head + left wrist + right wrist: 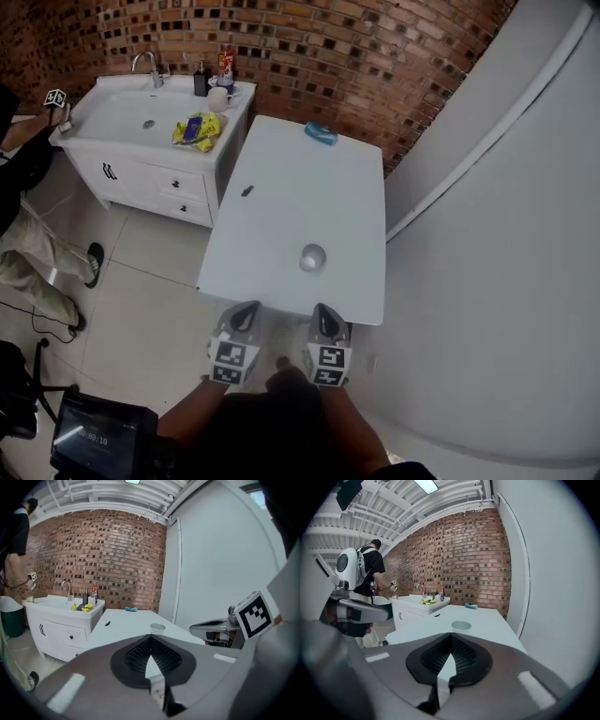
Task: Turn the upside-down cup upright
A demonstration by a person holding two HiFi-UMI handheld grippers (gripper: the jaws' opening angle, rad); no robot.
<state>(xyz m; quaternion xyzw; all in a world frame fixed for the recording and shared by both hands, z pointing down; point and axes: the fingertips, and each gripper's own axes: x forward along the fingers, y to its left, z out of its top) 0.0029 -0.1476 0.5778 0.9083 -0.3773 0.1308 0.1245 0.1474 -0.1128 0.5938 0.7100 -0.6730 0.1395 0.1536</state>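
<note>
A small pale cup (pixel 312 257) stands on the white table (pixel 281 169), close to its near edge. Its top is wider than its base, so its mouth faces up. It also shows ahead in the left gripper view as the cup (pixel 157 627) and in the right gripper view as the cup (pixel 461 625). My left gripper (pixel 249 308) and right gripper (pixel 322 310) hang side by side just off the near edge, short of the cup and apart from it. Both are shut with nothing between the pads: left gripper (pixel 151 640), right gripper (pixel 451 638).
A white sink cabinet (pixel 141 173) with a tap, bottles and yellow items adjoins the table's left side. A blue object (pixel 321 133) lies at the table's far end and a small dark item (pixel 247 191) near its left edge. A person (pixel 28 234) stands at left; a white wall (pixel 506 234) runs along the right.
</note>
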